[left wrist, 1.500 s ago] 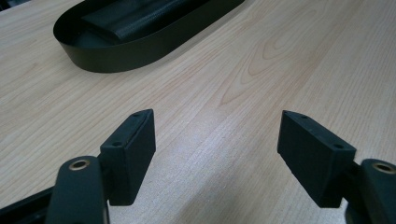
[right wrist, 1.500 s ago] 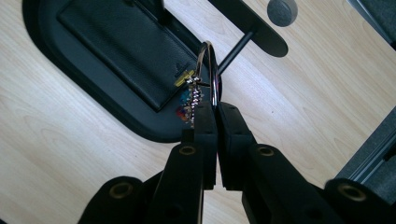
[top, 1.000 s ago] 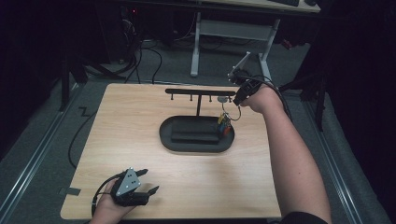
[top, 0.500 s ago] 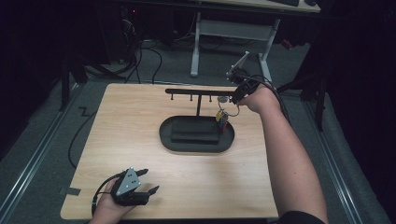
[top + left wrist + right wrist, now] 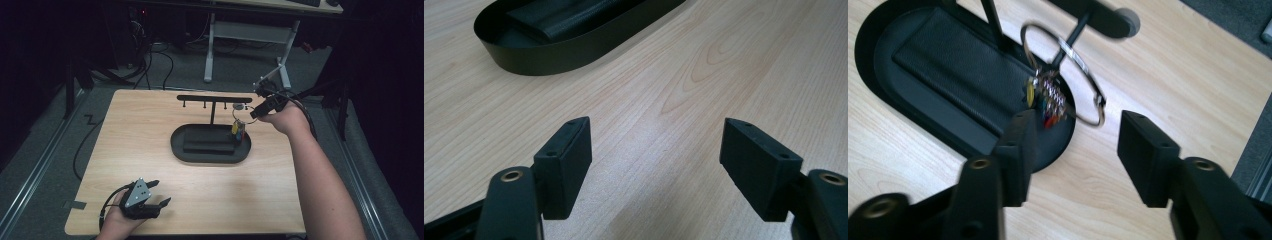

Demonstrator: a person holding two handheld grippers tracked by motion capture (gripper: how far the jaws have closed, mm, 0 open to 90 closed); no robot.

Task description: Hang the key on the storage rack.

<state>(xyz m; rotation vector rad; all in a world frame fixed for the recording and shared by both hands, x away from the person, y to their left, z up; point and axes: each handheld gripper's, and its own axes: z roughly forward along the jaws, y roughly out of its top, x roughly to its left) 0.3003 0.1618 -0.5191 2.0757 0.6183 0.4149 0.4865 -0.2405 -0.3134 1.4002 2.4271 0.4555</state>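
- The key ring [image 5: 1068,75] is a thin silver loop carrying a small cluster of coloured bits, yellow, red and beaded, at its lower end.
- It hangs from a peg at the right end of the black rack [image 5: 215,98], above the right end of the oval black tray [image 5: 210,150].
- Your right gripper [image 5: 263,102] sits just beside the ring; its jaws have just been opening, with nothing pressed between them.
- Your left gripper [image 5: 152,196] rests near the table [image 5: 150,130] front edge, jaws wide apart and empty.
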